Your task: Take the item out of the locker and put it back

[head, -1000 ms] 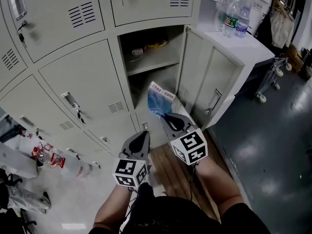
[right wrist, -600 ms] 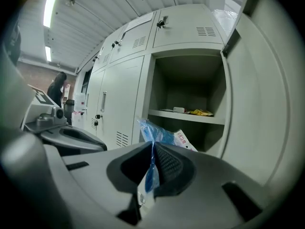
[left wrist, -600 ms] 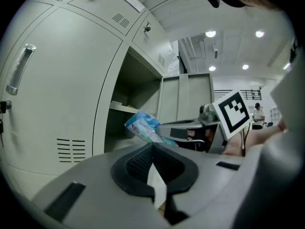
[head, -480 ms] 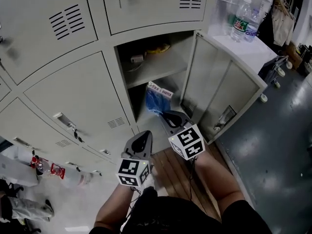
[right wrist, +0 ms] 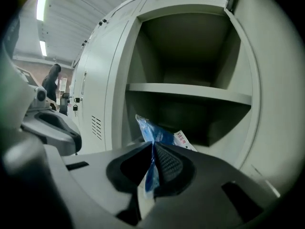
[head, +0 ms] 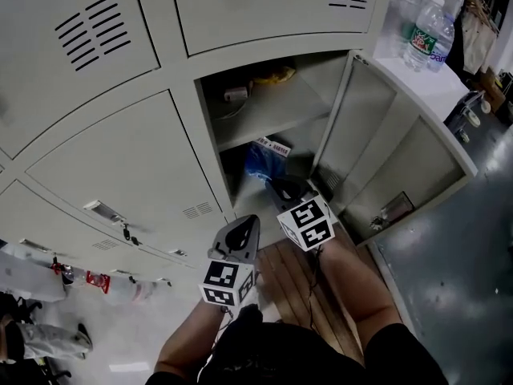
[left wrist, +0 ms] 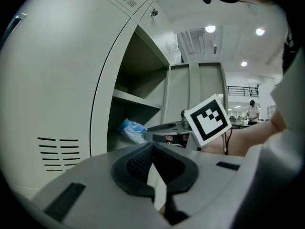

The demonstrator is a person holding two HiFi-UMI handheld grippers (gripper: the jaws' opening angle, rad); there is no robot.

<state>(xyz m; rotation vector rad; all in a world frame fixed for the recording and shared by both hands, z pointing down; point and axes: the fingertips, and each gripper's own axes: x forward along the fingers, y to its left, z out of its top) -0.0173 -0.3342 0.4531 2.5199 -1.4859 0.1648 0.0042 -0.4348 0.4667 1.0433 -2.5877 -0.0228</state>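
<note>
Blue packet (head: 260, 160) is pinched tight in the right gripper (head: 282, 189), at the mouth of the open locker's (head: 216, 163) lower compartment, under the shelf (head: 272, 115). Just beside it the left gripper (head: 247, 224) has its jaws closed on nothing.

pale grey metal locker (head: 136, 163): smooth matt paint
blue crinkled packet (head: 261, 164): glossy plastic film
dark floor (head: 465, 295): glossy

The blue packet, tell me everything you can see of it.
The blue packet is a thin, crinkly plastic bag with a white printed label at its far end. One edge is pinched between the shut jaws of the right gripper. The rest sticks out tilted at the mouth of the lower compartment of the open locker, beneath the shelf. Its contents cannot be made out.
</note>
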